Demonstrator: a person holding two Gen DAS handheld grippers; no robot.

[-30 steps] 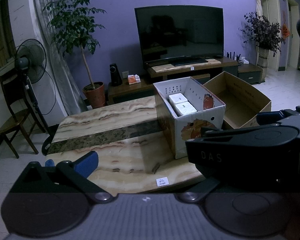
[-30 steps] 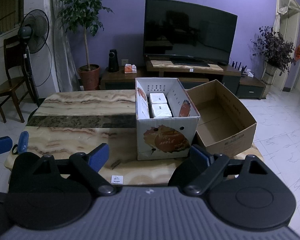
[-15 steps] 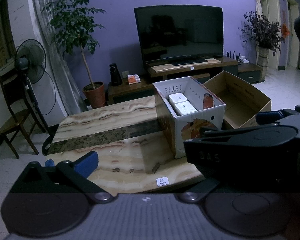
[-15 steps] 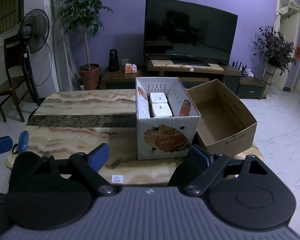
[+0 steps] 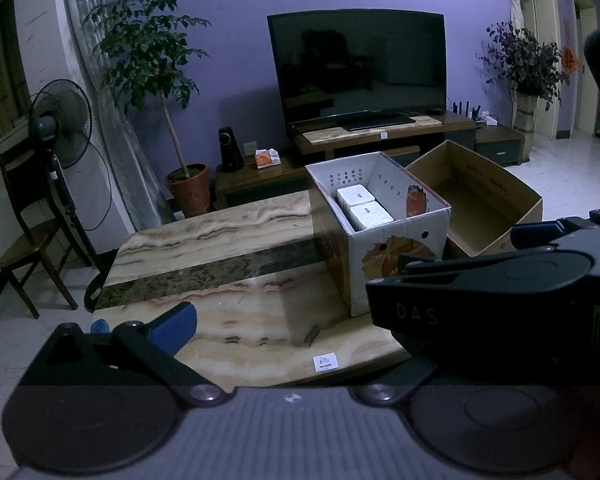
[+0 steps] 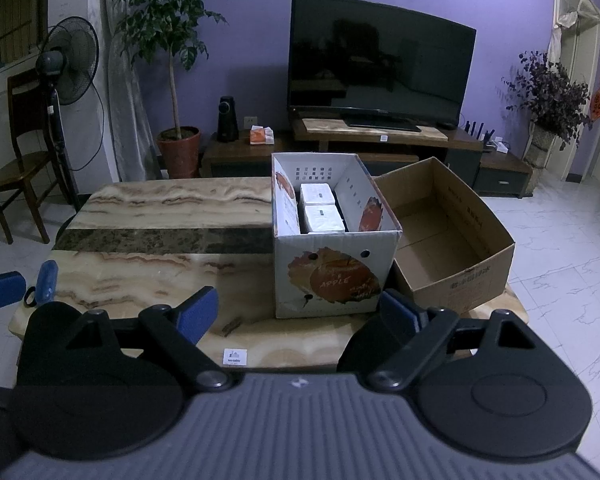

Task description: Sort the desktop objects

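You are holding your right gripper [image 6: 300, 308] low at the bottom of the frame, its blue-padded fingers spread wide with nothing between them, pointing at the white apple box [image 6: 332, 276] sitting at centre. Inside that box, two white packs [image 6: 320, 210] are lying one behind the other against its left wall. Just right of it, touching its side, the brown cardboard box [image 6: 460, 280] is standing open. Both are resting on the marble table [image 6: 160, 248], whose bare slab is filling the left half of the frame. A small white sticker [image 6: 235, 357] is showing on the table's near edge.

At the far left edge of the right wrist view, your left gripper's blue pads [image 6: 4, 290] are peeking in, apart from each other.

In the left wrist view, your left gripper [image 5: 284, 320] is showing one blue finger [image 5: 176, 326] at lower left; the right gripper's black body [image 5: 480, 300] is blocking the lower right and hiding the other finger. The white apple box [image 5: 384, 240] is sitting right of centre there, packs [image 5: 364, 208] visible inside.
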